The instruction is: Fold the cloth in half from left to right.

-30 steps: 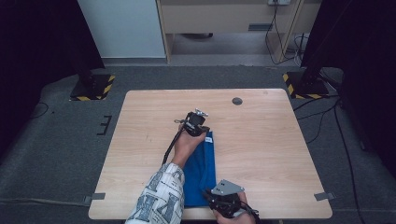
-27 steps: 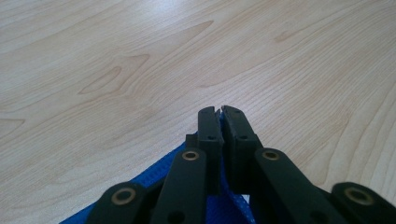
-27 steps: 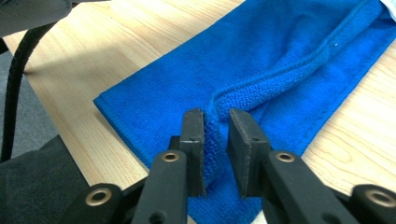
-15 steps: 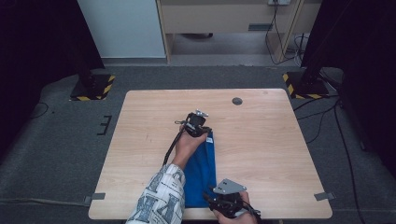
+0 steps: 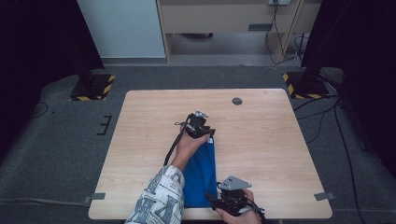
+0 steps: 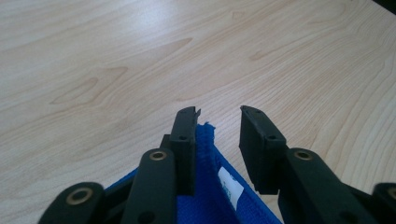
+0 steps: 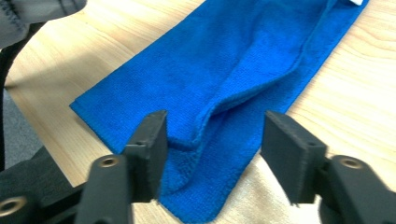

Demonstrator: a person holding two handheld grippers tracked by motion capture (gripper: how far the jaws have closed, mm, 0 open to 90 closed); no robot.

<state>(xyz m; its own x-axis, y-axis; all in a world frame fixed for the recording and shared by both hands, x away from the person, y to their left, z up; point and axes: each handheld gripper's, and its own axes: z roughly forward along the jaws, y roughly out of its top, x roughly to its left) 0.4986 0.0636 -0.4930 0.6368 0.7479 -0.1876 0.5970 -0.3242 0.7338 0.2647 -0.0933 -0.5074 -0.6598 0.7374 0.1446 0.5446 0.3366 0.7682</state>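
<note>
A blue cloth point(image 5: 201, 172) lies folded in a long strip on the wooden table point(image 5: 271, 140), running from the middle toward the near edge. My left gripper point(image 5: 208, 133) sits at the strip's far end. In the left gripper view it point(image 6: 219, 114) stands open, with the cloth's corner point(image 6: 205, 186) and its white label point(image 6: 230, 183) between the jaws, close to the left one. My right gripper point(image 5: 214, 198) is at the near end. In the right gripper view it point(image 7: 212, 126) is open too, its jaws astride a raised fold of the cloth point(image 7: 224, 60).
A dark round grommet point(image 5: 237, 101) sits in the tabletop at the far side. The person's patterned sleeve point(image 5: 156, 200) lies along the cloth's left side. The right gripper is close to the table's near edge. Yellow-and-black stand bases point(image 5: 93, 87) flank the table on the grey floor.
The right gripper has crept slightly forward at the cloth's near end. The left gripper and the cloth have stayed in place.
</note>
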